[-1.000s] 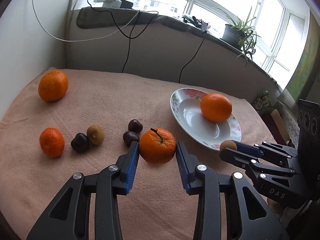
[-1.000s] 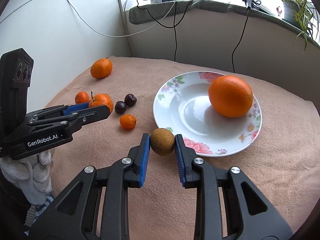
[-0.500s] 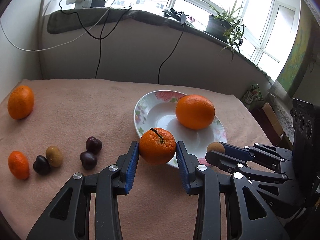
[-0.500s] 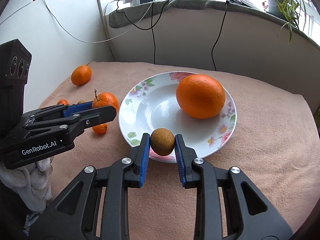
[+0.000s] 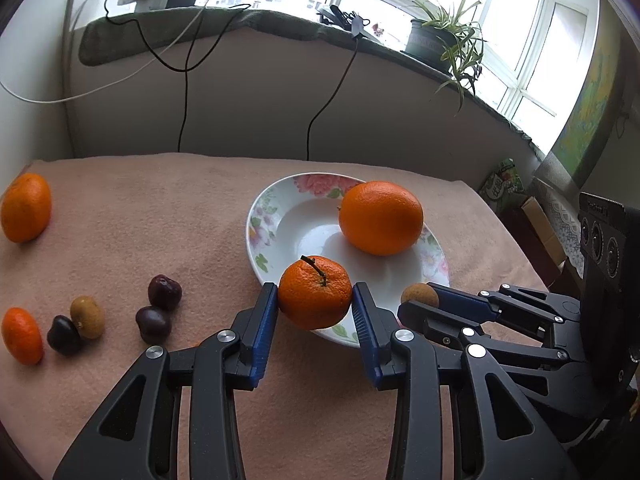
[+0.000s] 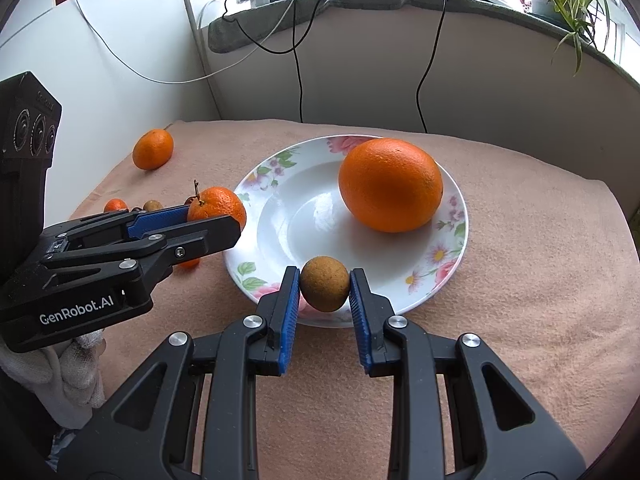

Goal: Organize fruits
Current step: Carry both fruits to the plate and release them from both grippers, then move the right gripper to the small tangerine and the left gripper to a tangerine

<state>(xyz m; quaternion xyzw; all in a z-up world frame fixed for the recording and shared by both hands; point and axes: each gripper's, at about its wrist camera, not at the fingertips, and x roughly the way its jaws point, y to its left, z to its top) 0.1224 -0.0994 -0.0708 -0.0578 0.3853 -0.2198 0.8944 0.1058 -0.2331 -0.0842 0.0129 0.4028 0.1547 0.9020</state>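
My left gripper is shut on a stemmed tangerine, held over the near left rim of the flowered plate. A big orange lies in that plate. My right gripper is shut on a small brown fruit, over the plate's near rim. The right wrist view shows the big orange on the plate's far right, and the left gripper with its tangerine at the plate's left edge. In the left wrist view the right gripper shows at the right with the brown fruit.
On the pink cloth left of the plate lie an orange, a small tangerine, a brown fruit and three dark cherries. A wall with hanging cables and a windowsill plant stand behind.
Both grippers carried their fruit from the cloth toward the plate and now hang over its near rim. Over the last half second they barely shifted.
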